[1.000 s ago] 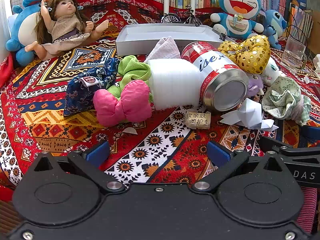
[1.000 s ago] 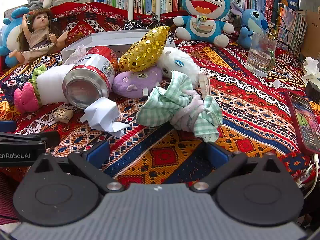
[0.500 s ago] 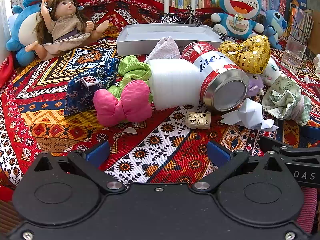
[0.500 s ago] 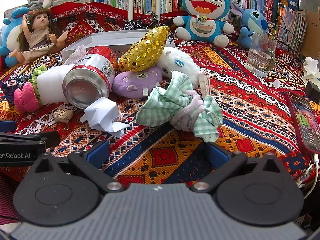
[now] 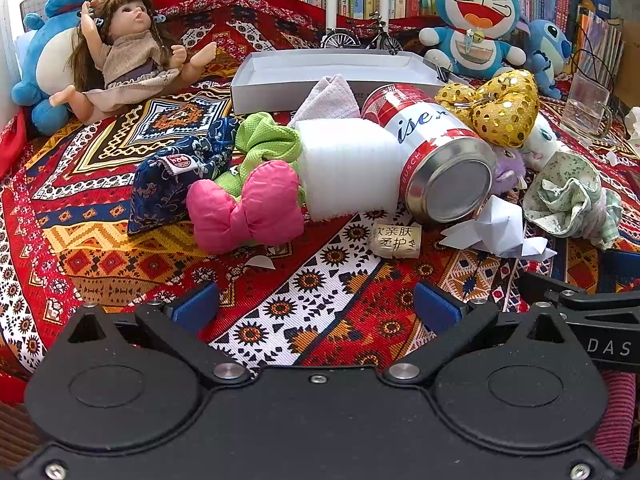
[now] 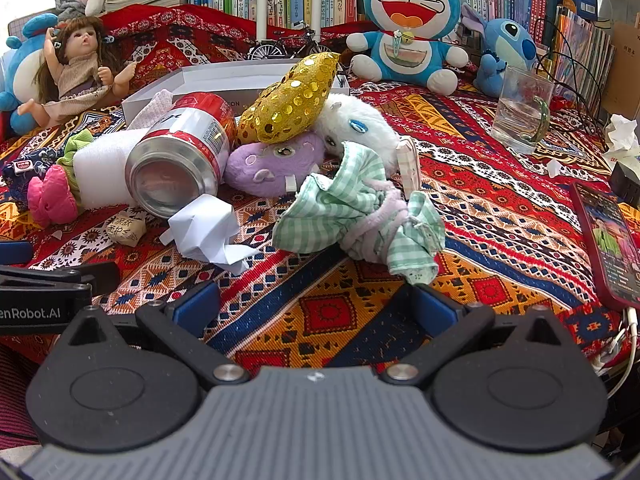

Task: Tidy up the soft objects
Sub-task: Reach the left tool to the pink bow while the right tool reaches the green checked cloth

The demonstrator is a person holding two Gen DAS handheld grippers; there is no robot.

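Observation:
A heap of soft things lies on the patterned cloth in front of a white box (image 5: 332, 74). On its left are a pink bow (image 5: 246, 208), a green cloth (image 5: 266, 142), a blue print pouch (image 5: 176, 172) and a white foam roll (image 5: 346, 168). A gold sequin bow (image 6: 292, 100) rests on a purple plush (image 6: 272, 160) beside a white plush (image 6: 352, 124). The green checked cloth (image 6: 352, 208) lies just ahead of my right gripper (image 6: 316, 306), which is open and holds nothing. My left gripper (image 5: 316, 306) is open too, short of the pink bow.
A red and silver can (image 5: 436, 156) lies on its side in the heap, with crumpled white paper (image 5: 496, 228) and a small wrapped packet (image 5: 396, 240) before it. A doll (image 5: 128, 60), plush toys, a glass mug (image 6: 520, 112) and a phone (image 6: 608, 244) ring the cloth.

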